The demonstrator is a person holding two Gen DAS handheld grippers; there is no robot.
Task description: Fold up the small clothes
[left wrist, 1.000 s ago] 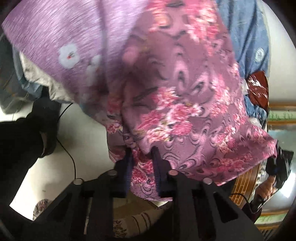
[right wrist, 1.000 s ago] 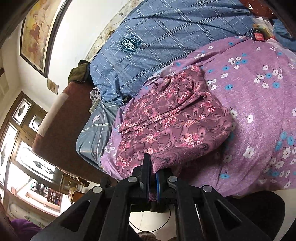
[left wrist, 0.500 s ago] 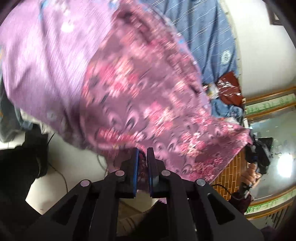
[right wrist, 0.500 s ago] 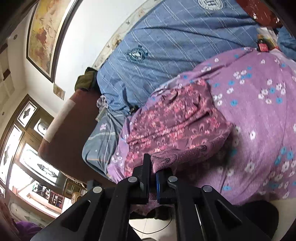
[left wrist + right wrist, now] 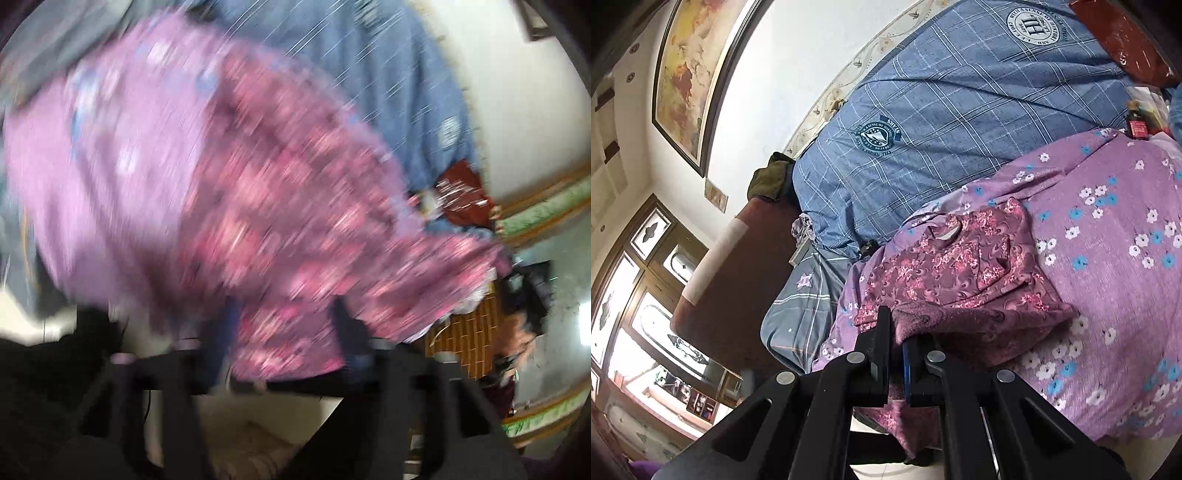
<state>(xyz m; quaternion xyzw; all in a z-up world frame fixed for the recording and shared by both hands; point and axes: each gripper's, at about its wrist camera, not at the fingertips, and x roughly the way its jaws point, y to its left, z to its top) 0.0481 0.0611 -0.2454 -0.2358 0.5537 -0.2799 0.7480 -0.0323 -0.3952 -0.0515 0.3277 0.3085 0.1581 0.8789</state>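
The small dark pink top with a flower and swirl print [image 5: 960, 273] lies on the light purple sheet with white and blue flowers [image 5: 1115, 258]. In the right wrist view it sits near the middle, with its neck hole toward 12 o'clock. Its near edge is lifted and bunched toward 6 o'clock.

The right gripper [image 5: 895, 354] is closed tight on that bunched edge. The cloth is pinched between its two black fingers [image 5: 881, 347].

Past the purple sheet, at 12 o'clock, is a blue checked blanket with round badges [image 5: 960, 110]. A framed yellow and red painting [image 5: 694, 62] hangs on the wall at 10 o'clock.

The left wrist view is very blurry. The left gripper [image 5: 284, 332] is opening. Its fingers [image 5: 341, 325] stand wide apart. The pink top [image 5: 295, 221] hangs in the gap between them, and they do not seem to press on it. The cloth fills the view from the middle out to 3 o'clock.
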